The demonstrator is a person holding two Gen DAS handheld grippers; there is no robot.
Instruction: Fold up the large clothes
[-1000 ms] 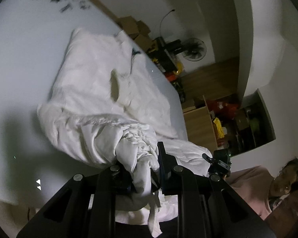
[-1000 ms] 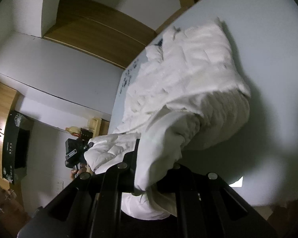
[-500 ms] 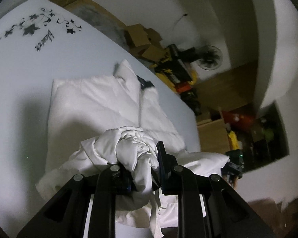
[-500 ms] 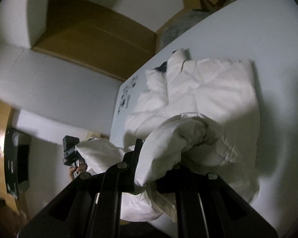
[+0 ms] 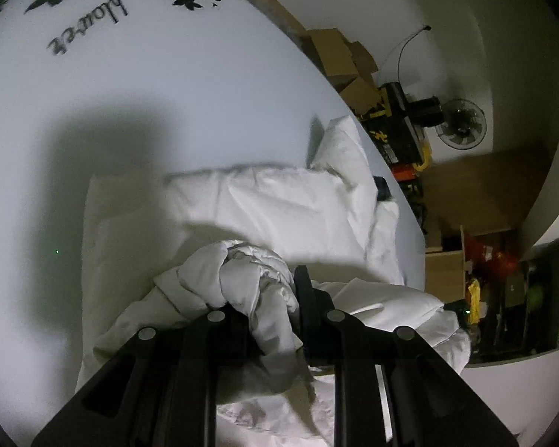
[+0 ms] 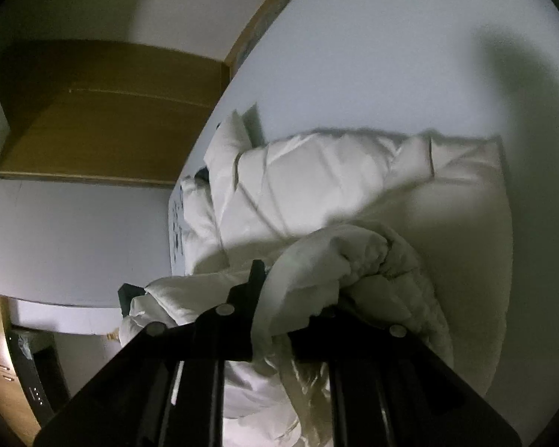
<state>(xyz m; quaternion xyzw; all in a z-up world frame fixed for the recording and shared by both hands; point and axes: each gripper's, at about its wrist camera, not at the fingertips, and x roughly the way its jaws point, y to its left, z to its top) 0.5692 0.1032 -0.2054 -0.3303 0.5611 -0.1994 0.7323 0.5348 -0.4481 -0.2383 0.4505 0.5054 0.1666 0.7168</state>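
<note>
So it's a big white puffy jacket lying on a pale table, the one with the black flower print at the far end. The collar end points away toward the table's far edge, and the near hem is lifted and bunched over the flat part.

The left gripper is clamped tight on a fat wad of the hem, fabric bulging out above the jaws. The right gripper is pinched on another bunch of the same edge, a puffy roll spilling over its top. Both point down and forward over the jacket.

Handling-wise, I'd say this thing is light but bulky, soft and springy, with a slick shell. That means it'll slide on itself and puff back up after you lay it down. A small pinch would probably slip off, so the big gathered handfuls make sense. Best grab spots are the two hem corners, kept well apart so the edge stays straight when it lands near the shoulders.

Can't really tell where the sleeves ended up, the light's dim and it's all white on white. They might be tucked underneath.
</note>
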